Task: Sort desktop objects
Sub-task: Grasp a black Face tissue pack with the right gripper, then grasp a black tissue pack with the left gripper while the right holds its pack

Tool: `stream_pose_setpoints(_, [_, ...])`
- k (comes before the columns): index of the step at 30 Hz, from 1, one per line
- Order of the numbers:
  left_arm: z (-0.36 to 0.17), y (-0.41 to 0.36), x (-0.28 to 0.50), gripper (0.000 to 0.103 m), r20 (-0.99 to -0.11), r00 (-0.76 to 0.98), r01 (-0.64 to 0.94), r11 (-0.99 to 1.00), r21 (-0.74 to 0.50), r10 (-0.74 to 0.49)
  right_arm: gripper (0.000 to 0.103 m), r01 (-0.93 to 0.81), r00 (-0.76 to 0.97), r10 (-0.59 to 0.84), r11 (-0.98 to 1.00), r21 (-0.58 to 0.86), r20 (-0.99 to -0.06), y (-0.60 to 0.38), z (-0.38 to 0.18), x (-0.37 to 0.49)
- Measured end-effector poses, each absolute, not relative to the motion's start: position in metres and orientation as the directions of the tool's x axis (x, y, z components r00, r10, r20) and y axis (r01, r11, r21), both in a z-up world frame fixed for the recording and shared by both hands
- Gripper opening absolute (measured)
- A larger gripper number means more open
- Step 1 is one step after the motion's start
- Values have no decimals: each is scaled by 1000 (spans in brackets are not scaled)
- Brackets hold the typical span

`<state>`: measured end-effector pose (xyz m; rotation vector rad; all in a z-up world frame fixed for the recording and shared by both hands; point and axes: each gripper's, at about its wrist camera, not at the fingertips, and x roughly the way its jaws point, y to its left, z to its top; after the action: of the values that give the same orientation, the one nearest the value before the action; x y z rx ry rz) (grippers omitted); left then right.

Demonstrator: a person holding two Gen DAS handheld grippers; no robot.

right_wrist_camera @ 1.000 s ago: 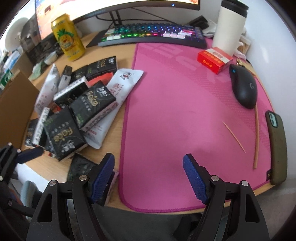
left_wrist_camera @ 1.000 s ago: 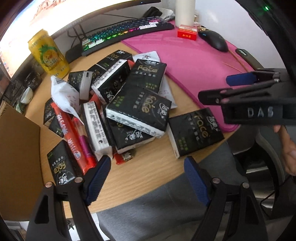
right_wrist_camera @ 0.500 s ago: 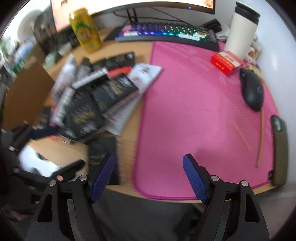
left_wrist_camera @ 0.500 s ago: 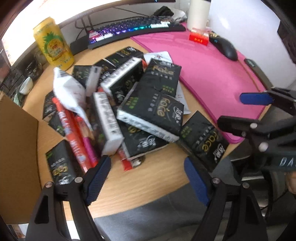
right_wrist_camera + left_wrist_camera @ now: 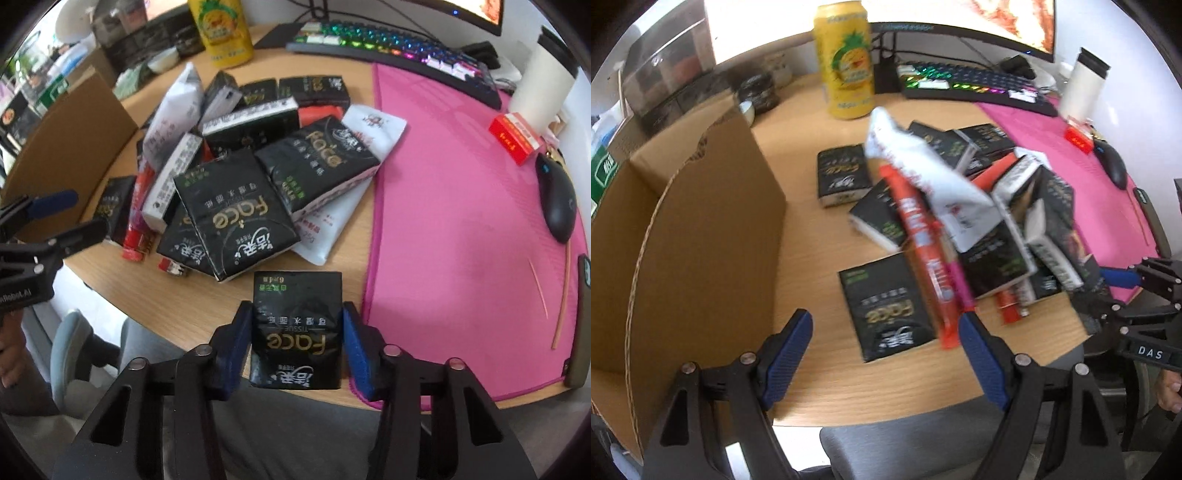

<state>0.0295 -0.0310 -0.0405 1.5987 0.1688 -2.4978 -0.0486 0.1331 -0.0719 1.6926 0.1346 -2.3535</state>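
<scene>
A pile of black "Face" tissue packs (image 5: 236, 218), a white pouch (image 5: 916, 166) and red pens (image 5: 923, 251) lies on the wooden desk. One black tissue pack (image 5: 295, 354) lies apart at the desk's front edge. My right gripper (image 5: 296, 314) straddles it; its jaws are closing and the blue pads touch both sides of the pack. My left gripper (image 5: 883, 319) is open above the front edge, with another flat black pack (image 5: 882, 295) on the desk just ahead of its fingers. The open cardboard box (image 5: 694, 236) stands to its left.
A yellow can (image 5: 847, 59) stands at the back of the desk. A pink mat (image 5: 461, 184) covers the right side with a mouse (image 5: 557, 199), a red box (image 5: 515, 136) and a white tumbler (image 5: 543, 77). A lit keyboard (image 5: 388, 44) lies behind it.
My right gripper has moved left off the pink mat to the lone tissue pack and narrowed around it. My left gripper has swung left toward the cardboard box, still open.
</scene>
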Motion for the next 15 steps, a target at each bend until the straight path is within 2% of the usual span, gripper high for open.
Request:
stream_pose_setpoints(8, [-57,-35,24,82,-920,-372,210,-977,41,-119,47,210,-300,-129,-975,66,-945,139,-72,-55])
stream_pose_setpoints(9, [-59,-38,23,78,-922,-369,220,-975,32,-114,47,210,-299,-127,-976,64,-946,139,-72,-56])
stream_pose_setpoints(11, [-64,-43,22,64,-929,-358,230,-973,12,-96,47,211,-295,-124,-975,62,-947,139,-72,-56])
stream_pose_setpoints(12, [-66,-45,21,52,-933,-351,227,-974,2,-83,47,213,-293,-121,-975,59,-948,139,-72,-56])
stream_pose_setpoints(15, [-66,-44,25,52,-935,-348,213,-977,-11,-66,47,215,-288,-115,-975,53,-951,138,-71,-57])
